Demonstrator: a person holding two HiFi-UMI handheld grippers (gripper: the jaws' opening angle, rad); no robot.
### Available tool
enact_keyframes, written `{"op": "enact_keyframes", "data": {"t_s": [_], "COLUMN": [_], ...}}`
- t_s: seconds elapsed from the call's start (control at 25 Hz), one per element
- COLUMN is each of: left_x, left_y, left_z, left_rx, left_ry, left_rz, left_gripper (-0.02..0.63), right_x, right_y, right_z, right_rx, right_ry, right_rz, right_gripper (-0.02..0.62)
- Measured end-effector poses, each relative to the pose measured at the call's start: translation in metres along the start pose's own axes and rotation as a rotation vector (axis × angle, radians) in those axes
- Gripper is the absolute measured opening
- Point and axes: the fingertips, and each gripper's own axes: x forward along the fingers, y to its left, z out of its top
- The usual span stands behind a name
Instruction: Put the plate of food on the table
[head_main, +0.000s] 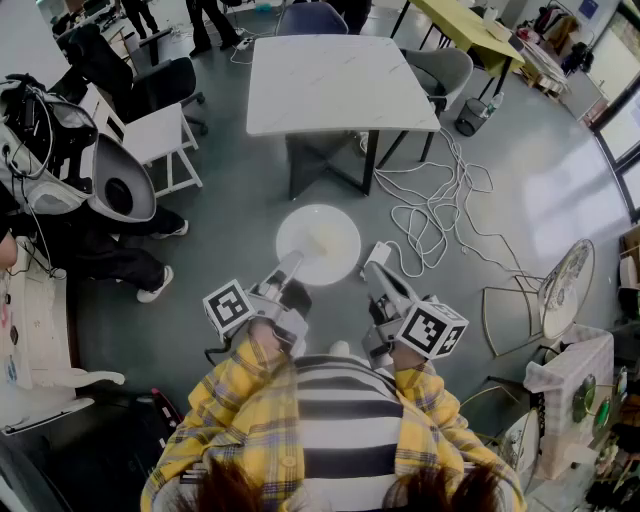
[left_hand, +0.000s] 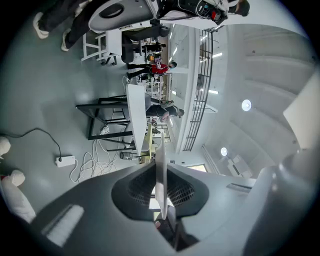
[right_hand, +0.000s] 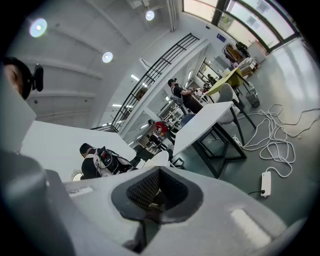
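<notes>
White plate (head_main: 318, 243) clamped at rim in my left gripper (head_main: 291, 264); right gripper (head_main: 376, 259) pinched closed, just beside plate; 1 table (head_main: 340, 85) ahead.

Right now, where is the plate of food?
Head view, centre: the plate is over the floor, short of the white table, its rim clamped in the left hand-held gripper, right hand-held gripper beside it.

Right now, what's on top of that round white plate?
A pale yellowish heap of food sits near the middle of the round white plate. The left claw clamps the near rim, hiding that patch.
</notes>
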Motion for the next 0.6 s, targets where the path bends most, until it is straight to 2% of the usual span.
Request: {"op": "enact_keyframes", "data": {"t_s": [0.16, 0.6], "left_x": [0.0072, 0.0087], "left_y": [-0.0024, -0.0014], "left_z": [0.0051, 0.0021], "left_rx": [0.024, 0.025], "left_ry": [-0.009, -0.012], "left_rz": [-0.020, -0.012], "left_gripper": [0.017, 0.017], "right_x": [0.0091, 0.0099], "right_y": [-0.0017, -0.0029], "right_z": [0.0046, 0.0072], "right_rx": [-0.006, -0.001], "right_ry": [0.000, 0.002], "right_rz": [0.018, 0.025], "right_gripper": [0.000, 0.000]}}
